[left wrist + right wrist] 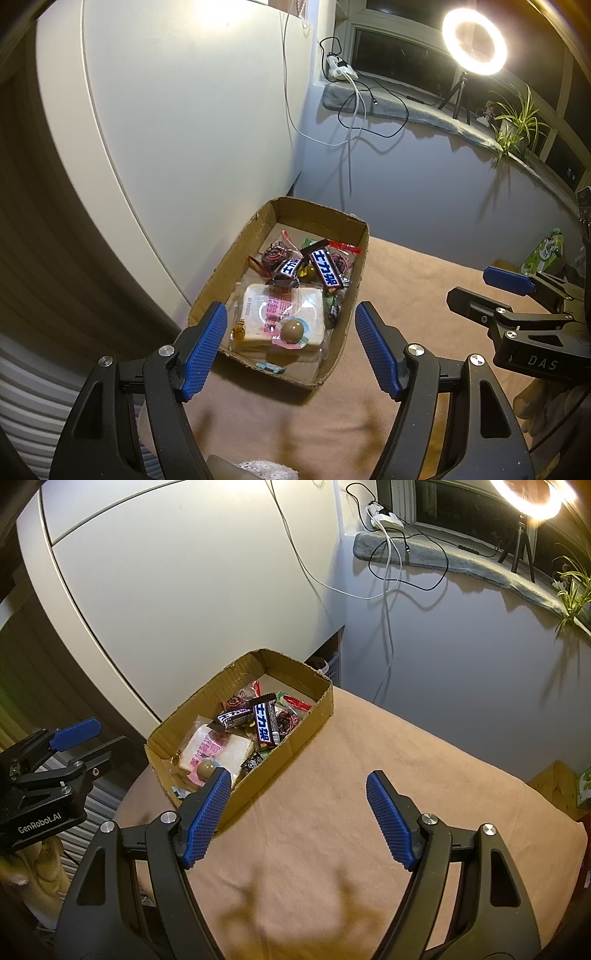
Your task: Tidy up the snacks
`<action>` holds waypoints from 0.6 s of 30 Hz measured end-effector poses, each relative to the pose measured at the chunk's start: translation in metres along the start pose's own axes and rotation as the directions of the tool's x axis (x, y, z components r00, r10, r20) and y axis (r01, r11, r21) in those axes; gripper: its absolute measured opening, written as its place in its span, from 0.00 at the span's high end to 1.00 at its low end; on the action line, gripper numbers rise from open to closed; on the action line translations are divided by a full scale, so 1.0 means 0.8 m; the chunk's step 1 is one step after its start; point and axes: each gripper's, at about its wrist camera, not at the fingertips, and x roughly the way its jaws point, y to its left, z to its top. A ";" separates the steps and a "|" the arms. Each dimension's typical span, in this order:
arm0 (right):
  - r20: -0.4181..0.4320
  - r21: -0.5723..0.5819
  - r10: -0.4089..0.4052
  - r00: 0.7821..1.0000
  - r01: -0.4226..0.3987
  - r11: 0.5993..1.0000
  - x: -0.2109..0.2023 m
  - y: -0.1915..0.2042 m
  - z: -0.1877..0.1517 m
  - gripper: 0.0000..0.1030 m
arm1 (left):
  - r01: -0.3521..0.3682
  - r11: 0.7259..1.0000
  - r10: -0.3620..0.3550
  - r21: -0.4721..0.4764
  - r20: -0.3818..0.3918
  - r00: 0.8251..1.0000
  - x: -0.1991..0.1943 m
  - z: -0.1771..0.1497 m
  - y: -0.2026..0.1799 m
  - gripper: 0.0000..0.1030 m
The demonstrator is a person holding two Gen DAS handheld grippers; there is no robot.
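A green packet (pixel 546 251) sits half hidden behind the right gripper (pixel 491 288), its print unreadable.

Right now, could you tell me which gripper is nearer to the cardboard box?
Left. The left gripper hovers open over the cardboard box's near end; the right gripper hangs open beside it, over bare cloth.

We're seeing warm glare from the ring light (pixel 474 41) on the windowsill, blown out white. Our grippers' shadows fall on the tan table cover (pixel 369 775). Fisheye bends and darkens the edges; focus stays sharp.
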 end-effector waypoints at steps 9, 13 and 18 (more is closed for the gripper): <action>-0.007 0.010 -0.004 1.000 0.004 1.000 0.003 -0.003 -0.006 0.24 | -0.003 1.000 0.003 0.011 -0.002 1.000 0.002 -0.002 -0.003 0.30; -0.012 0.014 -0.005 1.000 0.006 1.000 0.004 -0.007 -0.009 0.24 | -0.004 1.000 0.004 0.014 -0.005 1.000 0.003 -0.003 -0.004 0.30; -0.018 0.023 -0.009 1.000 0.009 1.000 0.006 -0.010 -0.010 0.24 | -0.005 1.000 0.005 0.015 -0.008 1.000 0.004 -0.003 -0.004 0.30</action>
